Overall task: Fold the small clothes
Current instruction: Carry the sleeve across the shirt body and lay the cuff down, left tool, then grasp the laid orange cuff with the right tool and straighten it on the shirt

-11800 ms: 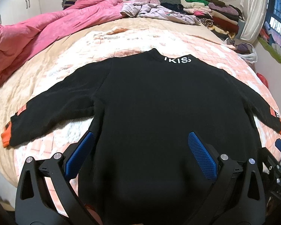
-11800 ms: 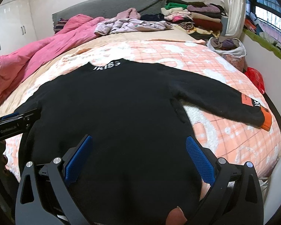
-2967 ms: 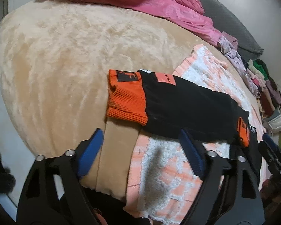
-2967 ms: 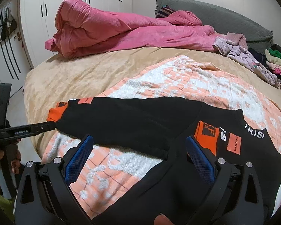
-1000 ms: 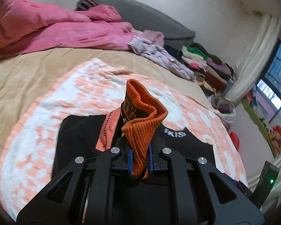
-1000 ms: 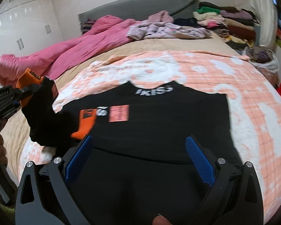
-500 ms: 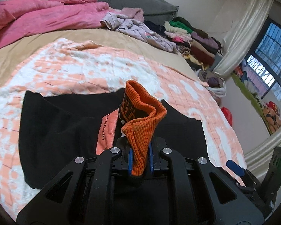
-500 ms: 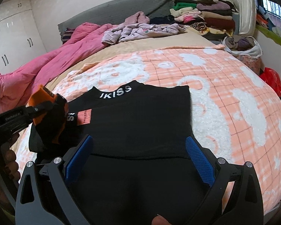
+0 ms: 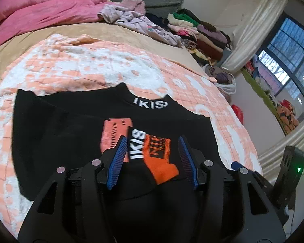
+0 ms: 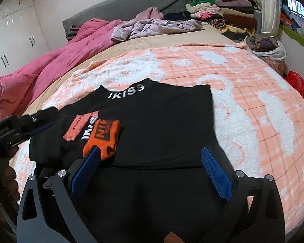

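Two sleeves now lie folded across the black sweater (image 10: 164,121), spread on the bed's peach blanket (image 10: 253,101). Left gripper (image 9: 152,151): fingers opening, orange cuff (image 9: 160,158) loose between them, unpinched. Right gripper (image 10: 152,162): fingers apart, empty, over the hem. Judgement: sleeve step done; next, both grip the hem and carry it toward the collar at 12 o'clock. Only the right view shows the left hand (image 10: 10,182), at 9 o'clock.
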Demonstrator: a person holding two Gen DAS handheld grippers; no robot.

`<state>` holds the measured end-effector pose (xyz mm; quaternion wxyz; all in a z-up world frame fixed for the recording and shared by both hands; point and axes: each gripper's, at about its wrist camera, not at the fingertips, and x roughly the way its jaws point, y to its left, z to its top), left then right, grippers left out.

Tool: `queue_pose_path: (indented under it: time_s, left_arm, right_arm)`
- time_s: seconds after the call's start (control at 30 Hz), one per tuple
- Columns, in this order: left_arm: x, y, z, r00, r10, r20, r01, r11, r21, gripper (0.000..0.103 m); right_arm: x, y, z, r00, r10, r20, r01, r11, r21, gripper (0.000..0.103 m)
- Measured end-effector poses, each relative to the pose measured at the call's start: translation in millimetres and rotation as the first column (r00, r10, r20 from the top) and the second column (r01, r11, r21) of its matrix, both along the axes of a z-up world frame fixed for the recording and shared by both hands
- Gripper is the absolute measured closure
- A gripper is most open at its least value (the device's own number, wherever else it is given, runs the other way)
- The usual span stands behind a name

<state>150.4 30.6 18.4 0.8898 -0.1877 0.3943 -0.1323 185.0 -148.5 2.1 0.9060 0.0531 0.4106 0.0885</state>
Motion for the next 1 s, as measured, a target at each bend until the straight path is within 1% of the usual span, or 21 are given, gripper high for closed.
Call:
queue_pose_path:
  time_s: [0.1, 0.2, 0.27, 0.3, 0.33, 0.37, 0.4, 0.53, 0.6, 0.7, 0.73, 0.77, 0.8, 0.83, 0.9, 1.0]
  left_arm:
    - [-2.2, 12.2, 1.4, 0.999, 0.040, 0.003, -0.040, 0.999, 0.019, 0.058]
    - [-6.6, 28.0, 3.0, 0.996, 0.091, 0.010, -0.092, 0.995, 0.043, 0.048]
    - [-10.8, 41.1, 4.4, 0.991, 0.131, 0.015, -0.132, 0.990, 0.057, 0.048]
    - [-12.5, 47.9, 4.7, 0.989, 0.147, 0.016, -0.148, 0.987, 0.059, 0.046]
    - [-13.7, 51.7, 5.7, 0.987, 0.158, 0.018, -0.159, 0.985, 0.064, 0.042]
    - [-15.5, 57.3, 6.7, 0.985, 0.174, 0.022, -0.175, 0.982, 0.072, 0.039]
    - [-18.8, 64.7, 7.8, 0.980, 0.195, 0.028, -0.196, 0.977, 0.079, 0.038]
    - [-27.5, 85.8, 10.2, 0.967, 0.250, 0.043, -0.253, 0.962, 0.097, 0.037]
    - [-33.7, 97.2, 9.4, 0.959, 0.279, 0.047, -0.283, 0.953, 0.106, 0.036]
    - [-39.4, 112.2, 6.0, 0.950, 0.311, 0.038, -0.313, 0.944, 0.104, 0.036]
    - [-41.7, 118.4, 3.5, 0.946, 0.322, 0.031, -0.324, 0.940, 0.105, 0.036]
    - [-42.0, 121.1, 2.1, 0.944, 0.328, 0.027, -0.329, 0.938, 0.106, 0.036]
    - [-43.0, 124.4, 0.1, 0.942, 0.335, 0.023, -0.335, 0.936, 0.107, 0.036]
    - [-43.4, 127.8, -1.7, 0.939, 0.343, 0.016, -0.343, 0.933, 0.106, 0.036]
    - [-44.5, 132.4, -3.1, 0.935, 0.355, 0.011, -0.354, 0.930, 0.096, 0.036]
    - [-44.6, 133.6, -3.4, 0.934, 0.358, 0.013, -0.357, 0.929, 0.095, 0.036]
  right_arm:
    - [4.6, 8.4, -4.2, 1.000, 0.020, -0.014, -0.020, 1.000, 0.009, 0.005]
    - [12.4, 22.3, -7.3, 0.998, 0.060, -0.023, -0.059, 0.998, 0.023, 0.005]
    - [20.6, 33.7, -11.3, 0.995, 0.094, -0.041, -0.092, 0.995, 0.042, 0.006]
    - [25.9, 39.2, -14.9, 0.992, 0.111, -0.057, -0.107, 0.992, 0.060, 0.006]
    - [31.0, 45.0, -18.5, 0.990, 0.121, -0.074, -0.116, 0.991, 0.065, 0.010]
    - [33.8, 49.1, -21.1, 0.988, 0.133, -0.082, -0.127, 0.989, 0.069, 0.019]
    - [38.1, 54.7, -24.7, 0.985, 0.147, -0.093, -0.141, 0.988, 0.070, 0.021]
    - [62.4, 66.8, -42.1, 0.982, 0.130, -0.135, -0.125, 0.991, 0.043, 0.022]
    - [71.1, 67.6, -49.6, 0.982, 0.116, -0.146, -0.111, 0.993, 0.043, 0.027]
    - [77.4, 71.7, -56.2, 0.982, 0.117, -0.146, -0.113, 0.993, 0.038, 0.048]
    - [76.9, 75.4, -55.8, 0.980, 0.144, -0.138, -0.139, 0.989, 0.045, 0.064]
    - [76.3, 78.8, -55.1, 0.976, 0.170, -0.134, -0.164, 0.985, 0.053, 0.069]
    - [74.9, 83.4, -54.0, 0.974, 0.187, -0.127, -0.183, 0.982, 0.041, 0.072]
    - [72.9, 87.6, -52.1, 0.973, 0.203, -0.112, -0.201, 0.979, 0.025, 0.083]
    - [68.9, 90.7, -47.3, 0.970, 0.227, -0.090, -0.226, 0.974, 0.025, 0.096]
    - [61.4, 88.4, -35.7, 0.968, 0.247, -0.053, -0.244, 0.968, 0.053, 0.096]
